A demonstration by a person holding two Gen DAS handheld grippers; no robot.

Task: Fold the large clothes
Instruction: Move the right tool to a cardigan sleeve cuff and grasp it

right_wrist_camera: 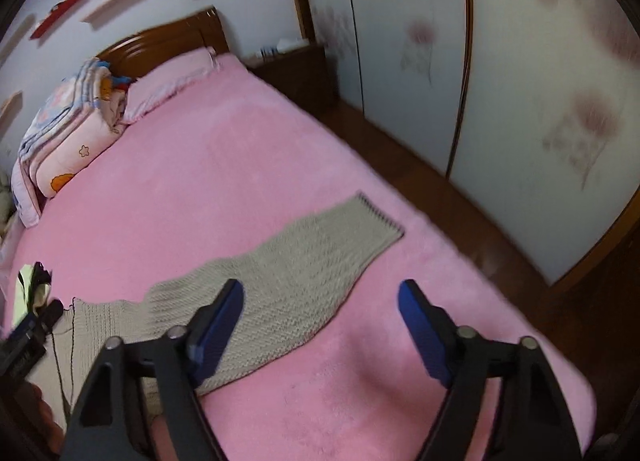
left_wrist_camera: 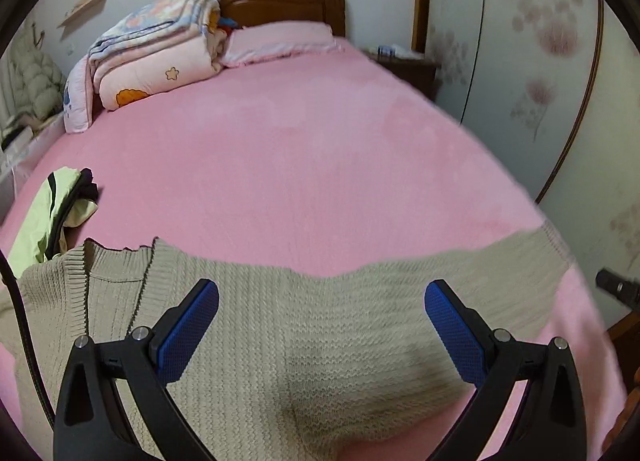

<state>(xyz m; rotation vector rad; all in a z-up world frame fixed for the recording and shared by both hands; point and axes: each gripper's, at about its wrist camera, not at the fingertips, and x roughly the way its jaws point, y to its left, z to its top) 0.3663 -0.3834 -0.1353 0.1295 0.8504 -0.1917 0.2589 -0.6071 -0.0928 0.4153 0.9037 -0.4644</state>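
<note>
Beige knitted sweater [left_wrist_camera: 280, 341] spread flat on the pink plush bed [left_wrist_camera: 300, 161], both grippers hovering over it with nothing in them.

The sweater lies across the near end of the bed, neckline toward the left edge, one sleeve [right_wrist_camera: 320, 253] stretching toward the right edge, its ribbed cuff short of that edge. The left gripper [left_wrist_camera: 322, 325], black with blue pads, points down over the sweater's body, fingers wide apart and gripping nothing. The right gripper [right_wrist_camera: 320, 325] of the same make hangs over the sleeve's near end and the bare bed beside it, fingers apart, holding nothing. A crumpled pale green and black garment [left_wrist_camera: 56, 217] lies near the bed's left edge, just beyond the sweater's neckline. A folded floral quilt [left_wrist_camera: 152, 57] and a pink pillow [left_wrist_camera: 280, 41] sit at the bed's far end against the brown wooden headboard [left_wrist_camera: 280, 1].
</note>
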